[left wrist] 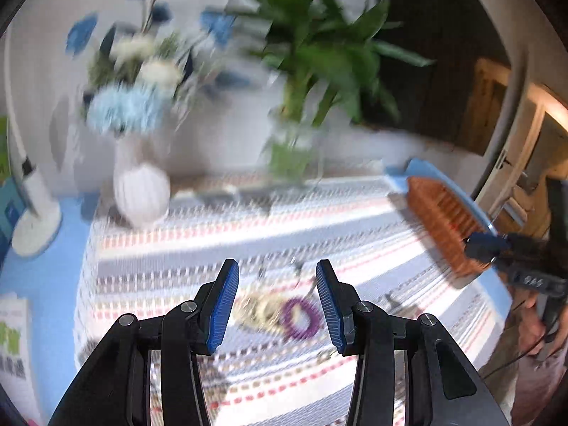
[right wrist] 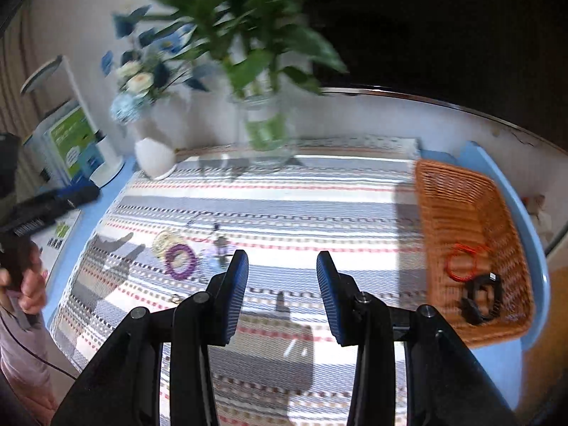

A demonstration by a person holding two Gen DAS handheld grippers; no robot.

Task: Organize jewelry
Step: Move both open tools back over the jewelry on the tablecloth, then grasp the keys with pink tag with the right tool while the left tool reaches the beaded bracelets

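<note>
A person holds two grippers above a surface (right wrist: 504,365) covered by a striped woven cloth (right wrist: 301,198), both views smeared by motion. The left gripper (left wrist: 277,305) hangs with its blue-padded jaws spread and nothing between them; seen past them on the cloth lies a purple beaded bracelet (left wrist: 300,319), touching a pale, yellowish bracelet (left wrist: 257,307) just beside it. The right gripper (right wrist: 282,293) also has its jaws parted and empty, above the middle of the cloth toward the near edge.

From the right wrist view the two bracelets sit in the left half of the cloth, with thin chains (right wrist: 213,227), too blurred to identify, scattered close by. A woven wicker basket (right wrist: 465,213) stands at the right edge of the surface, off the cloth's end. Inside it, toward the near corner, lie a red cord loop (right wrist: 459,261) and a black item (right wrist: 481,298) whose kind cannot be told.

Along the far edge stand a white ribbed vase (left wrist: 142,191) of blue and white flowers and a glass jar (right wrist: 268,135) with a leafy green plant. A white lamp base (left wrist: 35,223) stands at the far left corner. The person's hand (right wrist: 32,284) grips the left gripper's handle at the left edge of the right wrist view.
</note>
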